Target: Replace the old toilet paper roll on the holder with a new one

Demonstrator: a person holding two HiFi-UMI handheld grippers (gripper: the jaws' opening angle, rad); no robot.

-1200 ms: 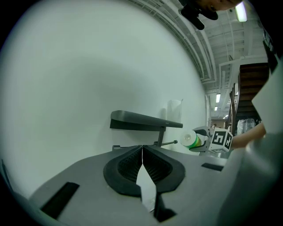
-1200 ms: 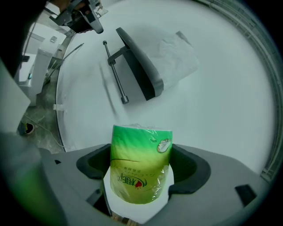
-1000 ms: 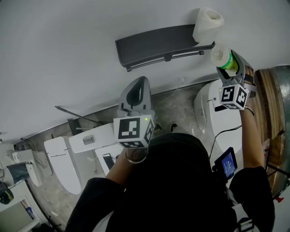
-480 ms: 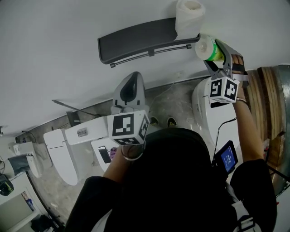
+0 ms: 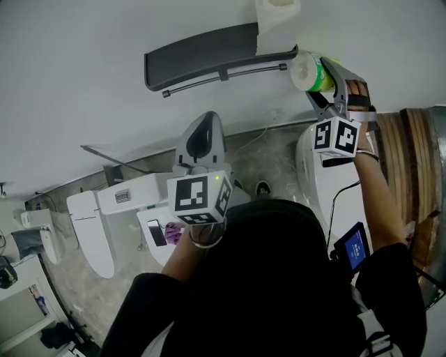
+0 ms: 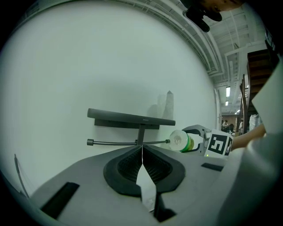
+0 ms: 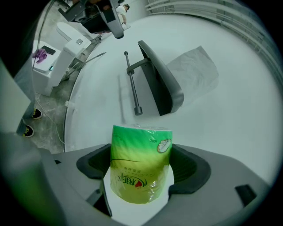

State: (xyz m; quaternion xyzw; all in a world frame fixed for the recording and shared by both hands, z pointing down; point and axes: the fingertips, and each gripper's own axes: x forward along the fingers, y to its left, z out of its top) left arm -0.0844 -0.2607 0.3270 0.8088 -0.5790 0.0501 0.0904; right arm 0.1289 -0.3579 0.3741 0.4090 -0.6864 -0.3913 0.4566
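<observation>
Head view takes in a bare white wall (image 5: 83, 84) up top and a white toilet (image 5: 313, 174) low on the right. Mounted on that wall is the dark grey holder (image 5: 202, 52), a shelf with a thin bar (image 5: 223, 72) slung beneath it. A white roll (image 5: 277, 21) stands upright at the shelf's right end, close to the edge. The left gripper (image 5: 202, 143) hangs back near the body, its jaws pressed together on nothing. The right gripper (image 7: 140, 163) is up at the wall, clamped on a green-wrapped roll (image 7: 140, 163). The wrapper carries red and white print, too warped to read. The left gripper view shows pale lettering on the shelf's front edge, too small to make out. The bar's right end is free and knobbed, and the green-wrapped roll sits just beside that tip. Plain wall lies open to the right of it.
</observation>
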